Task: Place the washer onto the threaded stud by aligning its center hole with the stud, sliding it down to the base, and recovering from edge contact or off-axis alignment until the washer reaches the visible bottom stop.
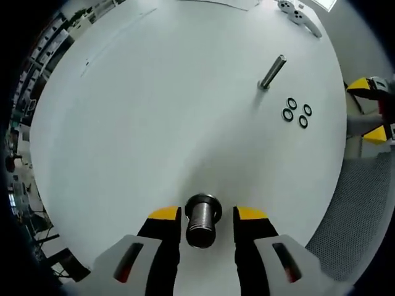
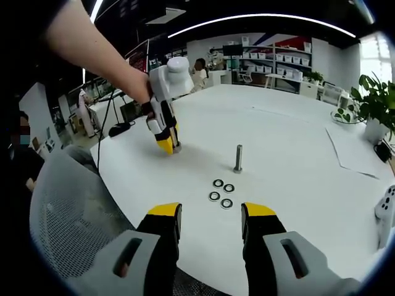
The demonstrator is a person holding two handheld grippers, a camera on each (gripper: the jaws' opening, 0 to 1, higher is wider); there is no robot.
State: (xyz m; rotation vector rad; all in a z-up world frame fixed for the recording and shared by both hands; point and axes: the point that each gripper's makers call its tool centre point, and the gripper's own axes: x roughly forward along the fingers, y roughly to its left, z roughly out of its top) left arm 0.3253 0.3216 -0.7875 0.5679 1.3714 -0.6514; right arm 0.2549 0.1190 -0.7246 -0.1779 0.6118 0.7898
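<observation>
Left gripper [image 1: 208,216] – jaws spread, threaded cylinder [image 1: 202,221] between yellow tips, no contact visible. Upright threaded stud [image 1: 272,72] at 1 o'clock on white table [image 1: 154,123]; four washers [image 1: 296,112] just beside its base, flat. Right gripper [image 2: 211,213] spread, holding nothing, over table edge – washers at 12 o'clock. No readable writing.

Four washers [image 2: 221,191] flat on table, near upright stud [image 2: 238,158].
</observation>
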